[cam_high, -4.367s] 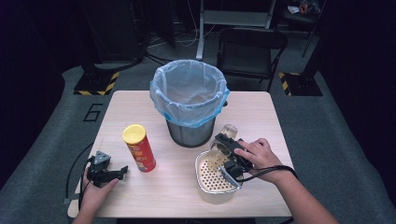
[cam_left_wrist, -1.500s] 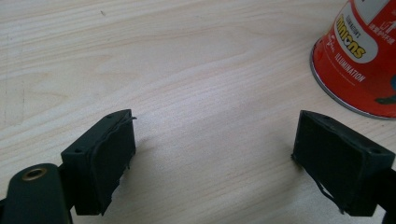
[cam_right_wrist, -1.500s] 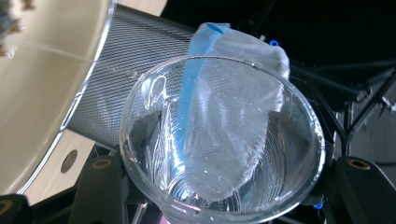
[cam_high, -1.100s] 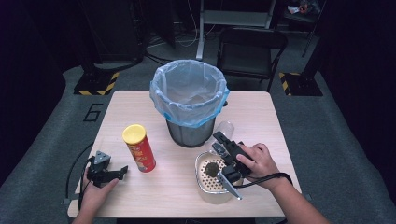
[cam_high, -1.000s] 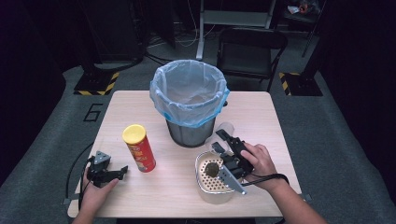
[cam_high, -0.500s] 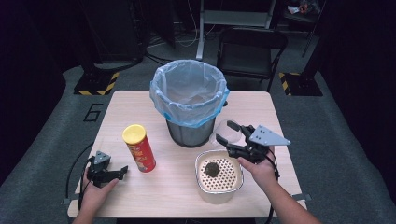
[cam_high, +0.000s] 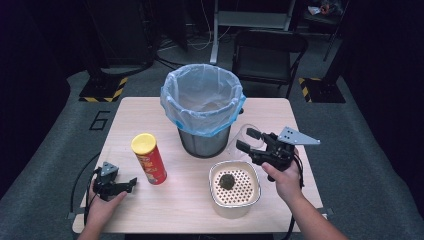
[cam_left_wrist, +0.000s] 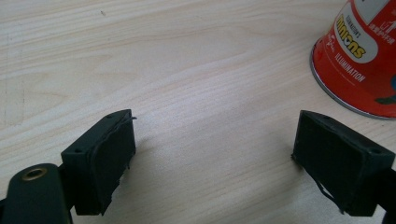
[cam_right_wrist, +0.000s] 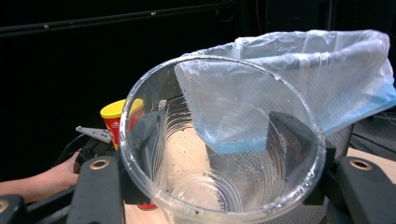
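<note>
Clear plastic, ribbed along its wall, fills the lower centre of my right gripper view: the cup (cam_right_wrist: 219, 154) sits between my two black jaws, one pressed against its left wall and the other against its right, mouth turned toward the camera and its bottom away from it. So my right gripper (cam_high: 252, 141) is clenched on the cup. In the high view that gripper hangs right of centre, above the table (cam_high: 320, 165), with the cup (cam_high: 240, 141) showing faintly at its tips, just beside the lower right of the mesh bin (cam_high: 204, 141) with its pale blue liner. Through the cup in the right gripper view I see that liner (cam_right_wrist: 327, 70) at the upper right and the yellow-lidded red can (cam_right_wrist: 119, 116) at the left.

Just below my right gripper in the high view stands the white strainer bowl (cam_high: 235, 205), a dark clump (cam_high: 226, 181) lying on its perforated floor.

At the lower left of the high view my left gripper (cam_high: 127, 183) rests on the table near the red can (cam_high: 149, 159). In the left gripper view its jaws stand wide and released, bare wood between them, with the can's base (cam_left_wrist: 359, 60) at the upper right, beyond the right jaw and apart from it.
</note>
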